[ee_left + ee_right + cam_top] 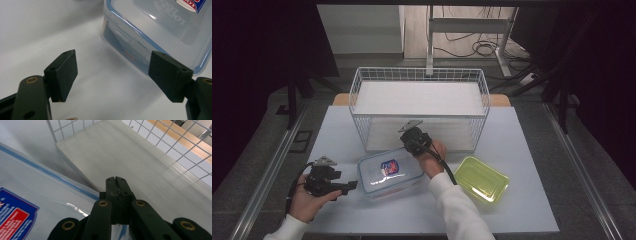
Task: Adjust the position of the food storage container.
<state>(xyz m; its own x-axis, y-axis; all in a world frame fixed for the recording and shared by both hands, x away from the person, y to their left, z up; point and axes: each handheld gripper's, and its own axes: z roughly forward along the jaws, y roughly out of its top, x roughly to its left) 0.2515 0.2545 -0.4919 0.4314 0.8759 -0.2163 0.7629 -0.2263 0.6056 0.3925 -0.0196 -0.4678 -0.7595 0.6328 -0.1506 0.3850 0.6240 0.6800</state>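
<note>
So the clear lock-lid food container [390, 173] with the blue seal and the red-and-blue sticker sits on the white table [522, 150], just in front of the wire basket [419, 107]. Its long axis runs roughly left to right, tilted a bit, so one short end faces each hand.

The left gripper [348, 186] sits low at the container's left short end, jaws wide apart with nothing between them. In the left gripper view the side latch [125, 33] is just ahead of the pads [65, 75], close but not touching.

The right gripper [408, 136] is over the container's back right corner, right by the basket's front wall, jaws pressed fully together and holding nothing. From its own view the lid rim [50, 176] is just below and beside the closed tips [116, 181].

The right one's nearer to the lid, so I'd guess it pokes or presses that corner or its latch while the left lines up on its end clip. A yellow-green lid [482, 179] lies to the container's right, apart from it.
</note>
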